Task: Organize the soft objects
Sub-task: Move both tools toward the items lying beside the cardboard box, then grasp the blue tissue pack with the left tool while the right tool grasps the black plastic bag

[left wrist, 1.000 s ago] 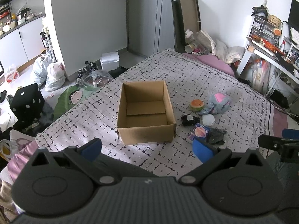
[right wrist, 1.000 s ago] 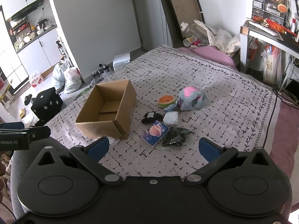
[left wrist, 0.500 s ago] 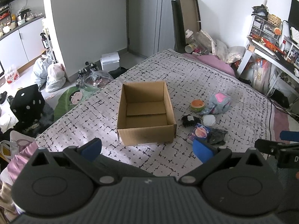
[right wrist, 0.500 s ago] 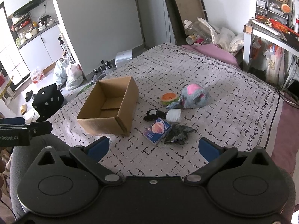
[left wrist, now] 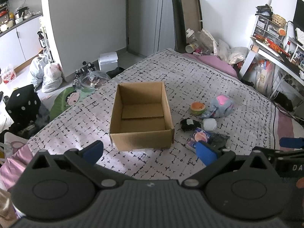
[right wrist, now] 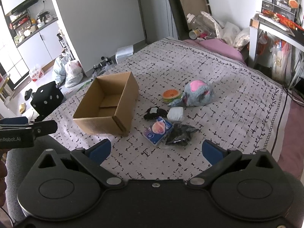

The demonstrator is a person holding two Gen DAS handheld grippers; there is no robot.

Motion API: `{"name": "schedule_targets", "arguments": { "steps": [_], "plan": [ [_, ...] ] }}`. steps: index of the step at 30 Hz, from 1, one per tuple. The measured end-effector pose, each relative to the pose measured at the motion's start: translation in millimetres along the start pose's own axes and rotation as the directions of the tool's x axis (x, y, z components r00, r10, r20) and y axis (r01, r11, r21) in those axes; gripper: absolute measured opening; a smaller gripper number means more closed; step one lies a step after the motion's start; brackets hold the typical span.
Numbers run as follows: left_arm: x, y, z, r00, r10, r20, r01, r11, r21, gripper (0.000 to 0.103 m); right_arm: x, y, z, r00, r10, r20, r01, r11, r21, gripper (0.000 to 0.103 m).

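Cardboard box point(left wrist: 141, 131) rectangular, open-topped; fuzzy grey plush point(right wrist: 197, 93) rounded.

Bedspread point(right wrist: 228, 114) lies bare right of the toy cluster point(right wrist: 171, 117).

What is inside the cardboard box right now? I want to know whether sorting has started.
Nothing soft yet: the cardboard box shows only its bare floor flaps. The corner behind its near wall is hidden from view.

left wrist: high, faces bed point(left wrist: 190, 79) | right wrist: same, further right | shared: cardboard box point(left wrist: 141, 117)
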State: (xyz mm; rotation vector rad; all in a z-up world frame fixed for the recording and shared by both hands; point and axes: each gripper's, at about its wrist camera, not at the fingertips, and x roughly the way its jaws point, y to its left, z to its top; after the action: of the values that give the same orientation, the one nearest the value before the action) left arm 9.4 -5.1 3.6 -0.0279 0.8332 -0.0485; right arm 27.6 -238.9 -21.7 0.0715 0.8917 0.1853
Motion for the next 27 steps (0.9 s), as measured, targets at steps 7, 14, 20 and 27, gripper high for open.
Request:
{"name": "schedule_targets", "arguments": {
  "steps": [7, 14, 20, 27],
  "plan": [
    [22.8, -6.1, 1.1, 0.999, -0.028, -0.033, 0.028, 1.0, 0.008, 0.103, 18.9, -6.7, 4.7, 0.999, -0.009, -0.034, 0.009, 1.0, 0.01, 0.103],
    [47.2, -10.6, 4.3, 0.996, -0.061, -0.067, 0.062, 0.998, 0.009, 0.102, 37.0, -17.7, 12.5, 0.998, -0.008, -0.06, 0.01, 0.999, 0.045, 0.103],
    [66.7, -14.0, 8.4, 0.992, -0.087, -0.09, 0.087, 0.996, -0.004, 0.1, 53.7, -33.3, 18.3, 0.997, 0.006, -0.081, 0.004, 0.993, 0.114, 0.103],
    [90.9, -20.4, 8.4, 0.985, -0.134, -0.111, 0.13, 0.991, -0.042, 0.096, 81.4, -55.6, 22.8, 0.993, 0.056, -0.106, -0.029, 0.97, 0.241, 0.093]
  ]
}}
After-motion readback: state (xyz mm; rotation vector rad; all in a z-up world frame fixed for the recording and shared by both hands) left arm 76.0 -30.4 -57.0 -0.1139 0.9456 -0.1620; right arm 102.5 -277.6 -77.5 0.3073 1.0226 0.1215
